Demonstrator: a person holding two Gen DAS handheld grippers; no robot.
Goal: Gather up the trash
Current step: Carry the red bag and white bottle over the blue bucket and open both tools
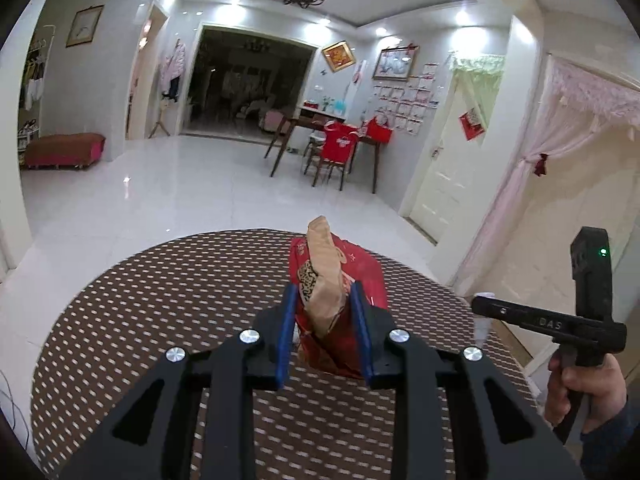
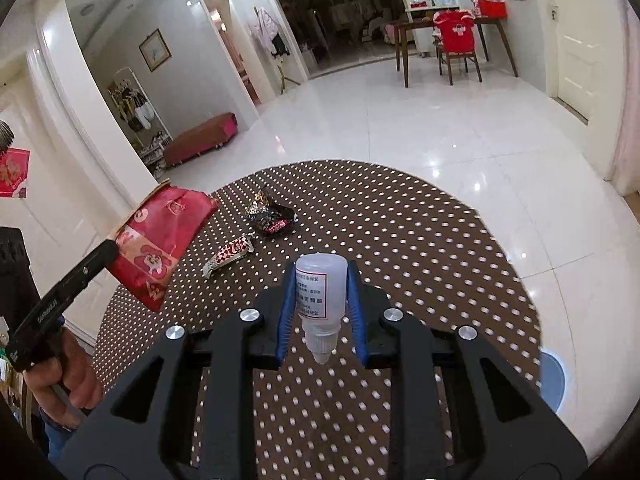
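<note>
Above the dotted surface (image 2: 400, 240): both tools are carrying trash clear of it.
Left tool (image 1: 326, 332): clamping the red packet (image 1: 340, 280) upright.
Right tool (image 2: 322, 312): pinching the dropper bottle (image 2: 320, 284), cap toward the camera.
Left behind: two wrappers (image 2: 272, 216) are lying uncollected.

The left gripper (image 1: 326, 332) is a black frame of angular linkage arms with triangular cut-outs; four round silver screws sit across its joints; its two fingers (image 1: 286, 336) are faced with blue pads. The right gripper (image 2: 320, 312) has the same black build, silver screws and blue ribbed pads; seen from the side it is a long black bar with small pale lettering, over a pistol-style handle, with a green light on an upright black block behind. The left hand (image 2: 74, 376) and the right hand (image 1: 584, 388) each show a blue sleeve at the wrist.
</note>
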